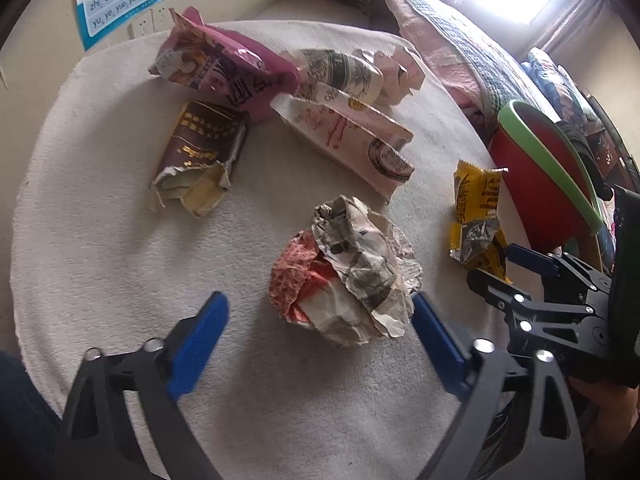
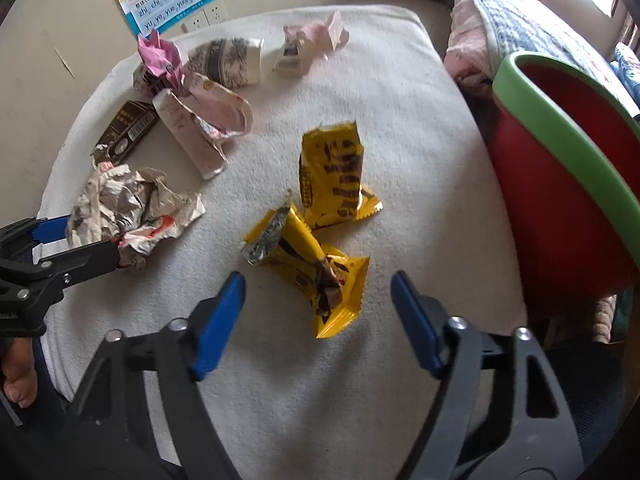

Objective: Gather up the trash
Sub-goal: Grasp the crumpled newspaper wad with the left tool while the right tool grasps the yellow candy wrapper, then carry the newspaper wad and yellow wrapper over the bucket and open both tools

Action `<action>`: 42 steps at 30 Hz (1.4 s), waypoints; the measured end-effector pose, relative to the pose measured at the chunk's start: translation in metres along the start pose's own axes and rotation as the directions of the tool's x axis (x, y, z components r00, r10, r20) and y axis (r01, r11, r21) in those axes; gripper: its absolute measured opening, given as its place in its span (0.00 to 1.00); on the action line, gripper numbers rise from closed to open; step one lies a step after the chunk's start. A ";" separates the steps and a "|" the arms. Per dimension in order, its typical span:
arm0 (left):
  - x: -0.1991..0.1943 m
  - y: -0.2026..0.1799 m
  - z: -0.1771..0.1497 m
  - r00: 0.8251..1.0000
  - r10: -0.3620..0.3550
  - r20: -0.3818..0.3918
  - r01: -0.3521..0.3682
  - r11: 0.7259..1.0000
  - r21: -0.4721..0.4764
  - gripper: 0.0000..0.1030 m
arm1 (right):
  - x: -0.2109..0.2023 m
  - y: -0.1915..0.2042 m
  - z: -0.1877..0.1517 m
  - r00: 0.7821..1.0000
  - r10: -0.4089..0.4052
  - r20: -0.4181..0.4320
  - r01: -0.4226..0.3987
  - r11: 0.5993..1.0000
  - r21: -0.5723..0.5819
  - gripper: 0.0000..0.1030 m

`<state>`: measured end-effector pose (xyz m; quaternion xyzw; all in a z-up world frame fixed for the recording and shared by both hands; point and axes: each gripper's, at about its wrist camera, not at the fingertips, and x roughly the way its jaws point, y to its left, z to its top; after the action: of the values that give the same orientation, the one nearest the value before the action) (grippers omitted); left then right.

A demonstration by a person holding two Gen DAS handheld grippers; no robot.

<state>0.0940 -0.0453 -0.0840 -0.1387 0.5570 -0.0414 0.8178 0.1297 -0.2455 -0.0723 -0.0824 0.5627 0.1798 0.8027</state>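
left tongs (image 1: 320, 312) spread, straddling the crumpled paper ball (image 1: 344, 268) on the tabletop (image 1: 120, 240) | right tongs (image 2: 318, 300) spread over the yellow wrapper (image 2: 316, 272), no contact yet | both look light, crinkly, springy; pinch the bulk, not a loose edge | red bin (image 2: 560, 200) beside
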 end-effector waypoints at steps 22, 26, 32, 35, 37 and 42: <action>-0.024 -0.011 -0.006 0.999 -0.030 0.040 0.028 0.998 0.049 0.28 | -0.012 0.012 -0.003 0.999 0.009 0.036 -0.007 0.998 -0.055 0.24; -0.038 -0.014 -0.006 0.998 -0.029 0.062 0.026 0.998 0.054 0.28 | -0.024 0.016 -0.003 0.998 0.023 0.057 -0.020 0.998 -0.057 0.24; -0.059 -0.017 -0.005 0.995 -0.017 0.103 0.011 0.998 0.063 0.28 | -0.046 0.012 -0.004 0.994 0.061 0.088 -0.060 0.998 -0.018 0.24; -0.066 -0.018 -0.001 0.993 -0.014 0.115 0.007 0.998 0.067 0.28 | -0.059 0.007 -0.001 0.991 0.067 0.114 -0.068 0.998 0.005 0.24; -0.072 -0.020 0.002 0.992 -0.015 0.125 0.006 0.997 0.072 0.28 | -0.069 0.002 0.002 0.988 0.074 0.134 -0.078 0.997 0.023 0.24; -0.079 -0.028 0.011 0.989 -0.025 0.146 0.013 0.996 0.084 0.28 | -0.089 -0.015 0.012 0.981 0.070 0.181 -0.082 0.995 0.062 0.24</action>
<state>0.0766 -0.0527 -0.0014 -0.1126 0.4916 -0.0620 0.8613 0.1191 -0.2726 0.0143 -0.0166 0.4970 0.1974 0.8448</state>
